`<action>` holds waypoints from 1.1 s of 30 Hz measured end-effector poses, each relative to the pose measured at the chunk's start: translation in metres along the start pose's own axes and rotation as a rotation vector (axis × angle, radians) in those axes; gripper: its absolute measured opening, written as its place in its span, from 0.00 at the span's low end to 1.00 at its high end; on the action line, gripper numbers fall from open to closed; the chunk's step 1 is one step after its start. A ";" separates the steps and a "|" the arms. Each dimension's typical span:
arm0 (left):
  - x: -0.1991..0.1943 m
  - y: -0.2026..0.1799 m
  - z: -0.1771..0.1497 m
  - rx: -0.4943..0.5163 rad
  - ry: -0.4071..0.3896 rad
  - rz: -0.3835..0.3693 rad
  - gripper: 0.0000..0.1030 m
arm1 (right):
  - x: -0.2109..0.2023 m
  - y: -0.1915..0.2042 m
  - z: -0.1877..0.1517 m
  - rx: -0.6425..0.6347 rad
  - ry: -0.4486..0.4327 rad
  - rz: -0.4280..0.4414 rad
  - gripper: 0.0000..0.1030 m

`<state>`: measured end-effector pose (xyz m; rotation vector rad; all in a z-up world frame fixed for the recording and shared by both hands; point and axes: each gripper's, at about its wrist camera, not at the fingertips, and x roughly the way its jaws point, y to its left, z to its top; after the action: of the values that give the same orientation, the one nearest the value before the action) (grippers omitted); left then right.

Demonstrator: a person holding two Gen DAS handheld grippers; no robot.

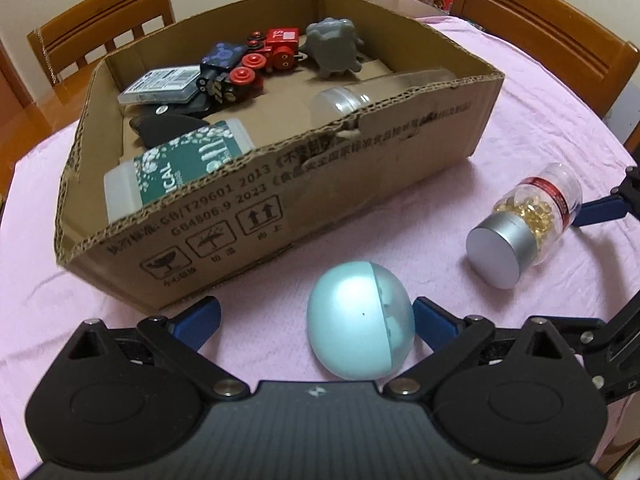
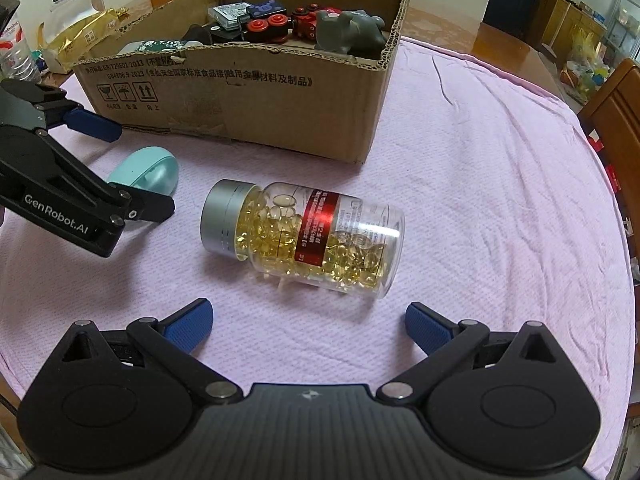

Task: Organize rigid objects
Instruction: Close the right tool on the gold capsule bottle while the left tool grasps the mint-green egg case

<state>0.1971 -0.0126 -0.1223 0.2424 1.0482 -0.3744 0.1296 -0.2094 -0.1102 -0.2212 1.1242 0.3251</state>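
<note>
Left hand-held gripper [image 1: 316,322] spread around teal egg [image 1: 358,320], right hand-held gripper [image 2: 308,322] spread before capsule bottle [image 2: 308,240]; both items lie on open pink-clothed bench [image 2: 480,200] just outside cardboard box [image 2: 248,108] front edge.

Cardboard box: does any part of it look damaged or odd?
Yes. The cardboard box has a ragged, torn top edge, with a ripped notch in the middle of its front wall. Its sides were apparently cut down roughly.
</note>
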 end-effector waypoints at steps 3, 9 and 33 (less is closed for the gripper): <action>-0.004 -0.001 -0.001 -0.026 -0.001 -0.014 0.80 | -0.001 0.000 -0.002 0.001 -0.007 0.000 1.00; -0.012 -0.013 -0.001 -0.015 -0.008 -0.023 0.50 | -0.002 0.000 -0.004 0.007 -0.015 -0.005 1.00; -0.019 0.020 -0.015 -0.110 -0.001 0.041 0.53 | 0.008 0.010 0.036 0.115 -0.047 -0.020 1.00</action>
<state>0.1852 0.0146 -0.1128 0.1651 1.0579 -0.2795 0.1592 -0.1869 -0.1030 -0.1231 1.0897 0.2456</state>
